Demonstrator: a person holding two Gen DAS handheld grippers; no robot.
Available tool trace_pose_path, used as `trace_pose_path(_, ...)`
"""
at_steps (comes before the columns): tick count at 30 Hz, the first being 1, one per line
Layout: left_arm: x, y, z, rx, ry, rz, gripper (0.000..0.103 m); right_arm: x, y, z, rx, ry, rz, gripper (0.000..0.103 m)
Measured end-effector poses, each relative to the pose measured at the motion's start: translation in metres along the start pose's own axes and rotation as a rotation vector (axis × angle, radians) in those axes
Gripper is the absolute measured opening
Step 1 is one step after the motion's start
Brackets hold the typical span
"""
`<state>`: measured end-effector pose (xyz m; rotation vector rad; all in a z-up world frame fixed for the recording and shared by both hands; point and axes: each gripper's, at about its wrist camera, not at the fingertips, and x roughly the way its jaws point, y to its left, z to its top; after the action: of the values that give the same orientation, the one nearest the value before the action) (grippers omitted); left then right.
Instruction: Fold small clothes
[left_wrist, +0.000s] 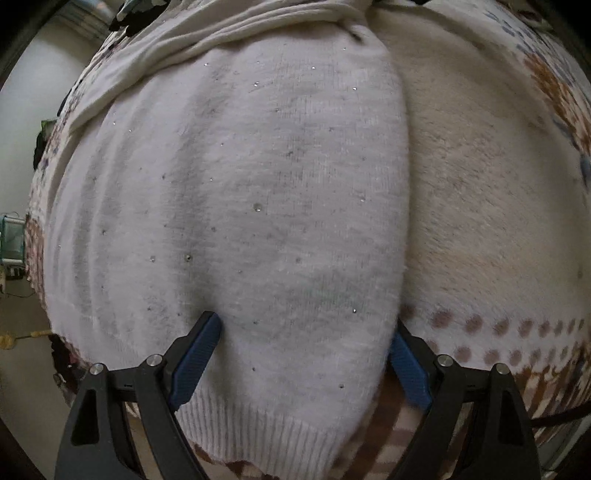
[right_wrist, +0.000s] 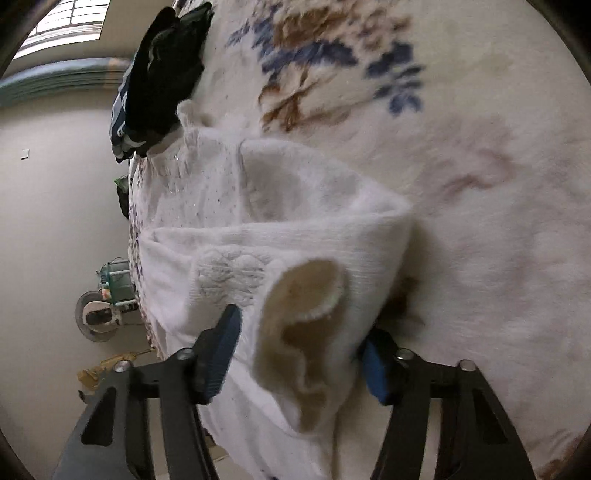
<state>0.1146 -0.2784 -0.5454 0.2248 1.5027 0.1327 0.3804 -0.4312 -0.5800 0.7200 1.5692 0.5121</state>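
Flowered blanket underneath: white sweater runs lengthwise ahead of the left gripper, jaws apart astride its hem; right gripper straddles the cuff (grip uncertain).

Left wrist view: sweater fills the frame, its collar end cut off at the top edge; right pad partly hidden behind the sweater's edge. Right wrist view: motion-blurred; the blanket pattern smears, and the dark pile is possibly clothing, too indistinct to identify.
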Motion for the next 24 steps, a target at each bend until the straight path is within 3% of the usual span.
trace_pose_path(2, 0.001, 0.006, 0.001, -0.001, -0.02, -0.031, 0.073, 0.007, 0.003, 0.001, -0.003, -0.002, -0.009, 0.054)
trace_pose_path(4, -0.003, 0.018, -0.001, -0.013, -0.048, -0.058, 0.041, 0.013, 0.007, 0.002, -0.004, -0.003, -0.014, 0.045)
trace_pose_path(6, -0.008, 0.027, 0.0, -0.01, -0.063, -0.05, 0.02, 0.017, 0.012, 0.003, -0.006, -0.006, 0.004, 0.031)
trace_pose_path(7, -0.01, 0.031, 0.0, -0.017, -0.066, -0.054, 0.014, 0.017, 0.014, 0.003, -0.013, -0.006, 0.004, 0.031)
trace_pose_path(18, -0.033, 0.092, -0.006, -0.077, -0.122, -0.053, 0.009, 0.009, 0.021, -0.003, 0.012, -0.027, -0.025, 0.02)
trace_pose_path(24, -0.055, 0.091, -0.006, -0.105, -0.147, -0.05, 0.009, -0.004, 0.041, -0.007, 0.032, -0.062, -0.039, 0.019)
